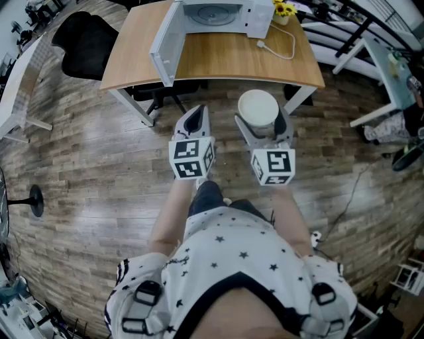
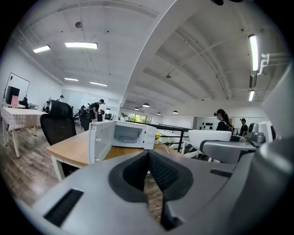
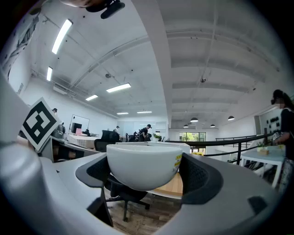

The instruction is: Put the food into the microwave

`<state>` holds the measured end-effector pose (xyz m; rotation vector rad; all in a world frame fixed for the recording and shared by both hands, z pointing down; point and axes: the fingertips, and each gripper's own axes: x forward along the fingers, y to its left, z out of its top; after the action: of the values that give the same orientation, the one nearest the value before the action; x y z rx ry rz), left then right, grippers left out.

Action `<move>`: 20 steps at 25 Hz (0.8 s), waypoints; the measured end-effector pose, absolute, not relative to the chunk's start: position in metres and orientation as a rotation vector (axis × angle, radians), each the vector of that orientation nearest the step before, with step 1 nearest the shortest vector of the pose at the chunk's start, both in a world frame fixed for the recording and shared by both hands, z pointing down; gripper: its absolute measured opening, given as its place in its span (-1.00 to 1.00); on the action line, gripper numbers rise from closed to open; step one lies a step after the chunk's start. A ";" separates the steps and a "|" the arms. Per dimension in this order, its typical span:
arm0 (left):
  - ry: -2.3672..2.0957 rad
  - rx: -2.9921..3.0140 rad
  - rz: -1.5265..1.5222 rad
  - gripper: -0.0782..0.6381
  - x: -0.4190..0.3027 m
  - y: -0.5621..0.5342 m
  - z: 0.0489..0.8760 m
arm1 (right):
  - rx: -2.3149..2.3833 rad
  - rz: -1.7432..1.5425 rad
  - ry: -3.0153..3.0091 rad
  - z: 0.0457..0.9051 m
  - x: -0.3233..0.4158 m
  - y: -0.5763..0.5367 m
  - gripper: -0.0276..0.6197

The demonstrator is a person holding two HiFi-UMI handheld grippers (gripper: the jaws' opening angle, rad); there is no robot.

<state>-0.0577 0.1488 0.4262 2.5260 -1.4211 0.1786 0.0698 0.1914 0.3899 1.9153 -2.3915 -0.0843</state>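
Note:
A white bowl [image 1: 258,110] with a lid sits clamped between the jaws of my right gripper [image 1: 260,124], held level in front of the desk; in the right gripper view the bowl [image 3: 143,166] fills the gap between the dark pads [image 3: 198,178]. My left gripper [image 1: 193,122] is shut with nothing in it, its pads [image 2: 161,170] meeting. The white microwave [image 1: 215,14] stands on the wooden desk [image 1: 218,59] with its door [image 1: 165,43] swung open to the left. In the left gripper view the microwave [image 2: 125,134] shows its turntable inside.
A black office chair [image 1: 89,43] stands left of the desk. A white cable [image 1: 281,49] and a pot of yellow flowers [image 1: 283,10] lie right of the microwave. White tables and clutter stand at right; a fan base [image 1: 34,200] at left. People stand far off.

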 end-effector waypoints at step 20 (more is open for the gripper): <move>-1.413 2.559 0.194 -0.76 -0.058 0.169 0.411 | 1.935 -0.090 -2.404 0.377 0.065 0.214 0.45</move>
<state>-0.0576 0.1691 0.4113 2.5585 -1.4126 0.1941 0.0645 0.2144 0.3768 1.9350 -2.4045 -0.0895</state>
